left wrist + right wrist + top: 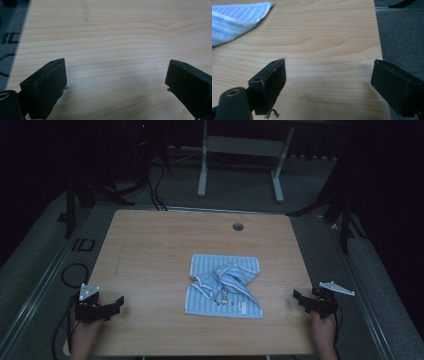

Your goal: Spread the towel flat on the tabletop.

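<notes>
1. Light blue striped terry towel (225,287) lies crumpled, centre of the high view, on the light wooden table (150,250). One corner is folded over into a bunched ridge running upper right to lower left; a small label sits near its lower edge.
2. Left gripper (116,306) at lower left of the high view, fingers (47,87) spread wide with nothing between them, bare wood under them in the left gripper view.
3. Right gripper (299,301) at lower right, fingers (270,85) also spread wide and holding nothing. The towel corner (237,20) shows at upper left of the right gripper view.
4. Key relation: the towel sits between the two grippers, well apart from both. From the left fingers it lies to the right and slightly up; from the right fingers, to the left and slightly up.
5. Judgement: the right gripper looks somewhat nearer the towel's edge. Both point inward toward it, likely a reach for corners to flatten or fold.
</notes>
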`<action>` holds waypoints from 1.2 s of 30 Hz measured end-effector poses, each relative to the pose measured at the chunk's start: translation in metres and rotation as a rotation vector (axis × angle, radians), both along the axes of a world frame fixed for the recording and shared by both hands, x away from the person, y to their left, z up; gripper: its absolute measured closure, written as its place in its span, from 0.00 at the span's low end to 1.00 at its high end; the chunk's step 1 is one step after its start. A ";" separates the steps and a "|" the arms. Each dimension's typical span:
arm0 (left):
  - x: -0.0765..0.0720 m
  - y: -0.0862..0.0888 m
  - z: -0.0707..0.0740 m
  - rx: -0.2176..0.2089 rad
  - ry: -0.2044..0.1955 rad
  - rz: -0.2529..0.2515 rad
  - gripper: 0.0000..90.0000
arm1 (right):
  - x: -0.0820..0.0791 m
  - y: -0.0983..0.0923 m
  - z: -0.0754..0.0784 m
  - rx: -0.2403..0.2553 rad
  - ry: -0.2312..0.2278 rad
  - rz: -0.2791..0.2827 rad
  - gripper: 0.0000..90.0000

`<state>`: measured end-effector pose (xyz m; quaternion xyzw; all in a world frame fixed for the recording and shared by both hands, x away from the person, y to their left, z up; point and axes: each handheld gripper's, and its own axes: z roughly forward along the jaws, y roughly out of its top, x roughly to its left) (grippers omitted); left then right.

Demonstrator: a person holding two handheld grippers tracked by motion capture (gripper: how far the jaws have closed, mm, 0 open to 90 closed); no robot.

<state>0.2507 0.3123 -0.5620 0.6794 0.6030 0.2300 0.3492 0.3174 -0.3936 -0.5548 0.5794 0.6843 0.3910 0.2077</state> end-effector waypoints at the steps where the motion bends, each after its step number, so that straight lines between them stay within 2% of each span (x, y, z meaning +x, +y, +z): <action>1: 0.000 0.000 0.000 0.005 0.011 -0.010 0.04 | 0.000 0.000 0.000 0.000 0.000 0.000 0.14; 3: 0.000 0.002 0.002 -0.007 0.025 -0.043 0.03 | 0.000 0.001 0.000 -0.007 0.006 0.026 0.14; 5: 0.000 0.004 0.003 -0.024 0.051 -0.088 0.03 | 0.000 0.002 0.000 -0.015 0.011 0.077 0.13; 7: 0.001 0.005 0.005 -0.008 0.081 -0.123 0.03 | 0.000 0.004 0.002 -0.025 0.020 0.113 0.13; 9: 0.001 0.006 0.006 0.001 0.092 -0.132 0.03 | 0.001 0.004 0.003 -0.022 0.030 0.131 0.13; 10: 0.002 0.006 0.010 0.015 0.127 -0.155 0.03 | 0.001 0.005 0.004 -0.033 0.029 0.134 0.14; 11: 0.003 0.006 0.011 0.011 0.155 -0.178 0.03 | 0.001 0.006 0.007 -0.028 0.047 0.177 0.14; 12: 0.004 0.006 0.013 0.021 0.182 -0.192 0.03 | 0.001 0.007 0.008 -0.038 0.059 0.196 0.14; 14: 0.004 0.005 0.016 0.090 0.205 -0.204 0.03 | 0.002 0.010 0.011 -0.052 0.084 0.224 0.14; 15: 0.004 0.004 0.017 0.107 0.219 -0.207 0.03 | 0.002 0.012 0.012 -0.067 0.096 0.237 0.14; 18: 0.004 -0.001 0.022 0.112 0.269 -0.222 0.03 | 0.003 0.018 0.016 -0.081 0.135 0.291 0.14; 20: 0.005 -0.007 0.024 0.143 0.305 -0.228 0.03 | 0.004 0.022 0.017 -0.105 0.169 0.324 0.14; 22: 0.007 -0.012 0.026 0.159 0.371 -0.244 0.04 | 0.006 0.029 0.017 -0.126 0.218 0.356 0.15; 23: 0.008 -0.014 0.027 0.162 0.385 -0.251 0.04 | 0.007 0.033 0.017 -0.137 0.232 0.379 0.15; 24: 0.008 -0.016 0.028 0.178 0.406 -0.259 0.04 | 0.006 0.035 0.018 -0.149 0.240 0.397 0.14; 25: 0.009 -0.019 0.029 0.219 0.429 -0.266 0.04 | 0.006 0.038 0.019 -0.172 0.249 0.416 0.14; 26: 0.010 -0.021 0.030 0.246 0.441 -0.271 0.04 | 0.007 0.042 0.020 -0.196 0.261 0.428 0.14; 27: 0.011 -0.023 0.030 0.252 0.443 -0.274 0.04 | 0.006 0.044 0.022 -0.201 0.262 0.439 0.14; 30: 0.015 -0.027 0.033 0.231 0.452 -0.291 0.04 | 0.006 0.050 0.027 -0.207 0.261 0.470 0.14; 31: 0.017 -0.029 0.033 0.236 0.457 -0.303 0.04 | 0.006 0.052 0.029 -0.214 0.266 0.490 0.14; 36: 0.025 -0.046 0.035 0.248 0.475 -0.352 0.04 | 0.008 0.068 0.035 -0.290 0.278 0.545 0.15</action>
